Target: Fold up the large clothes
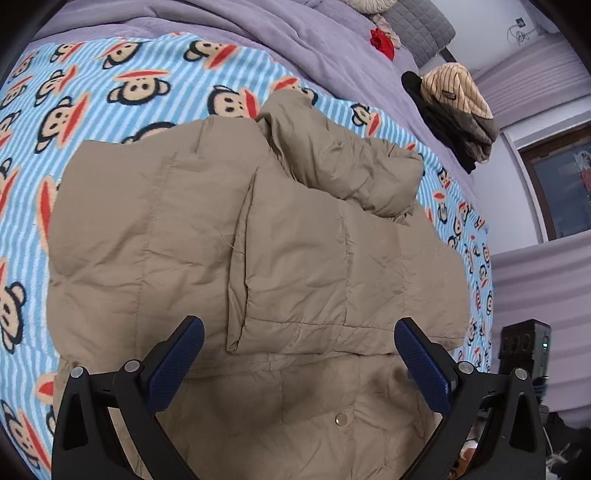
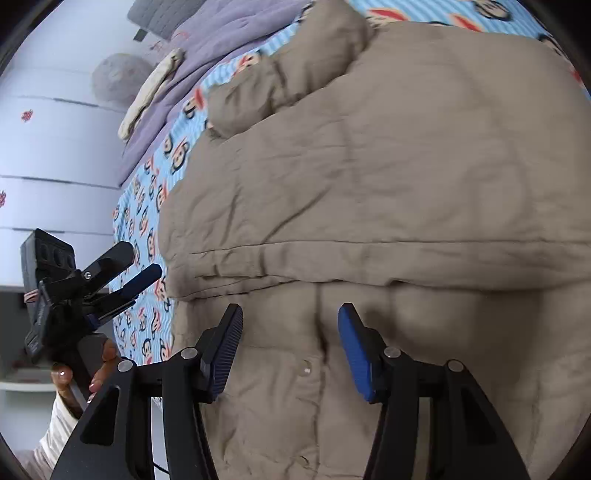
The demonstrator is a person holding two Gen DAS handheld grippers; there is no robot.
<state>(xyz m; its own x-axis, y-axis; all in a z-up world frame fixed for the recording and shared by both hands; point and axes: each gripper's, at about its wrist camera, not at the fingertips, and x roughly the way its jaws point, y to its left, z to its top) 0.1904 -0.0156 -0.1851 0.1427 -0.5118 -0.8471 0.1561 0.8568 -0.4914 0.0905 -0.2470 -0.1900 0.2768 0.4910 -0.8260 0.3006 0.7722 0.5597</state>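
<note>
A tan quilted puffer jacket (image 1: pixel 258 240) lies spread on a blue striped monkey-print blanket (image 1: pixel 110 81). One panel is folded over its middle, and a sleeve (image 1: pixel 343 162) is bunched at the far end. My left gripper (image 1: pixel 297 332) hangs open just above the jacket's near part, with nothing between its blue pads (image 1: pixel 184 354). In the right wrist view the jacket (image 2: pixel 388 166) fills the frame. My right gripper (image 2: pixel 290 325) stands open over it, below a folded edge (image 2: pixel 332 269), beside a snap button (image 2: pixel 306 369). The left gripper (image 2: pixel 142 264) shows at the left, held by a hand (image 2: pixel 99 365).
A purple duvet (image 1: pixel 277 33) covers the far side of the bed. On it are a pile of folded clothes (image 1: pixel 454 110), a red item (image 1: pixel 382 42) and a grey pillow (image 1: pixel 417 26). The bed's edge and a wall (image 2: pixel 55 147) lie to the left in the right wrist view.
</note>
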